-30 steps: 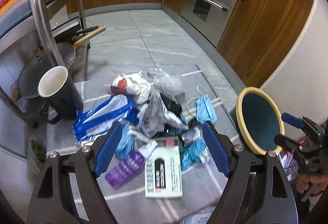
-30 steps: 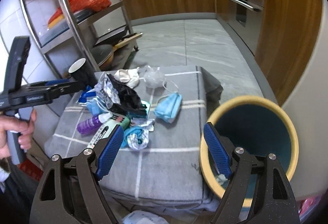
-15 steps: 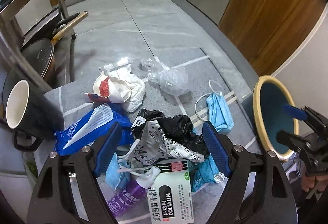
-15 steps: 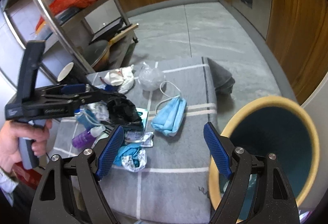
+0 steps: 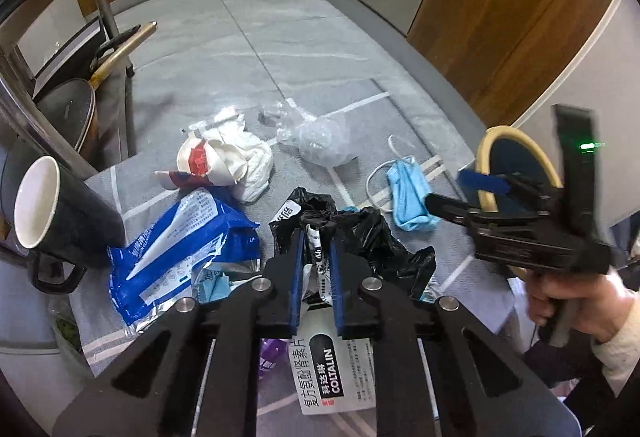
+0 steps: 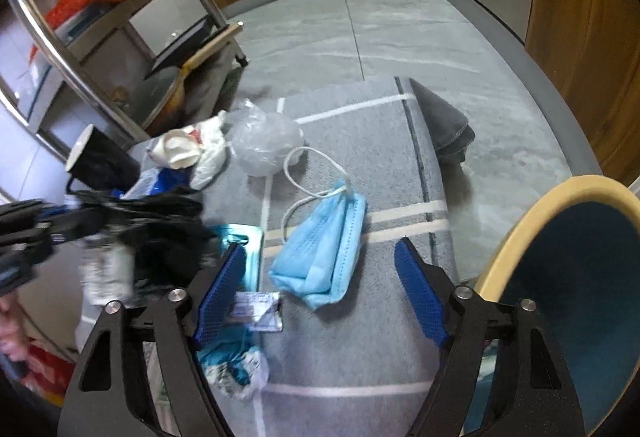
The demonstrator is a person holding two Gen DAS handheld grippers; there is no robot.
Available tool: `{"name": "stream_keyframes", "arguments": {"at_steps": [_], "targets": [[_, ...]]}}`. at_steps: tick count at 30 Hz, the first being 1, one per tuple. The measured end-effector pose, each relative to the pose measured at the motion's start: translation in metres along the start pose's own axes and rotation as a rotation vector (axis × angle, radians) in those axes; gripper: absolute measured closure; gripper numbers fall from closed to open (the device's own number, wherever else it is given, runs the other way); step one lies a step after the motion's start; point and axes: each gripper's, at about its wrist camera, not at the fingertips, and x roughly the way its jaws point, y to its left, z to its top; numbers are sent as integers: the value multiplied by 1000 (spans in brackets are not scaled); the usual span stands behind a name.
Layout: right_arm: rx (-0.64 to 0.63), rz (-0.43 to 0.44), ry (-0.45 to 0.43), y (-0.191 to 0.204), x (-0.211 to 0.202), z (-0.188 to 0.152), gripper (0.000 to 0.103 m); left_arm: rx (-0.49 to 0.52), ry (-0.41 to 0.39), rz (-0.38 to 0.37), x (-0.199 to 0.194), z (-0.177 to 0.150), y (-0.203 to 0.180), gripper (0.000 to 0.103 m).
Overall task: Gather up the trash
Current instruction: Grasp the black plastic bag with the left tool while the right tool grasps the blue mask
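Observation:
Trash lies heaped on a grey checked cloth (image 6: pixel 384 141). My left gripper (image 5: pixel 316 265) points down into the heap. Its jaws are closing, and the blue pads pinch a fold of the crumpled black-and-white plastic wrapper (image 5: pixel 372 233). In the right wrist view that wrapper (image 6: pixel 160 237) is blurred at the left gripper. My right gripper (image 6: pixel 320 247) hovers low over the folded blue face mask (image 6: pixel 340 221). Its jaws are closing, with the mask between the fingers and the pads clear of it. A teal bin with a yellow rim (image 6: pixel 520 229) stands just right of the cloth.
A black mug (image 5: pixel 60 213), a blue pouch (image 5: pixel 180 237), a crushed white paper cup (image 5: pixel 212 161), a clear plastic bag (image 5: pixel 320 141) and a white medicine box (image 5: pixel 336 369) lie around the heap. A metal rack with a pan (image 5: pixel 68 113) stands at the left.
My left jaws went from wide open to pinched on the black-and-white wrapper. My right gripper came down over the blue mask and its jaws narrowed slightly.

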Motion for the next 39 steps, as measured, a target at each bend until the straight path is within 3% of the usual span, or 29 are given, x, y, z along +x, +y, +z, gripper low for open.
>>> {"name": "stream_keyframes", "arguments": {"at_steps": [7,10,12,18,29,39], "targets": [[-14,-36,36,-2,24,-4,38,-28,-70,-15,-30,5,6,92],[-19,-27,56,-3,32,-7,50,-33,-97,-9,-39,8,6,92],[-32,-10,61,-1,33,-9,66,-35,-112,-3,-44,10,6,92],[-68,5,26,5,11,-12,84,-37,-141,10,-53,14,3,92],[-96,24,-104,5,-74,-18,90,-14,-203,5,-71,19,-19,92],[-65,-3,-228,-16,-157,-47,90,-5,-247,-23,-83,9,-45,92]]}}
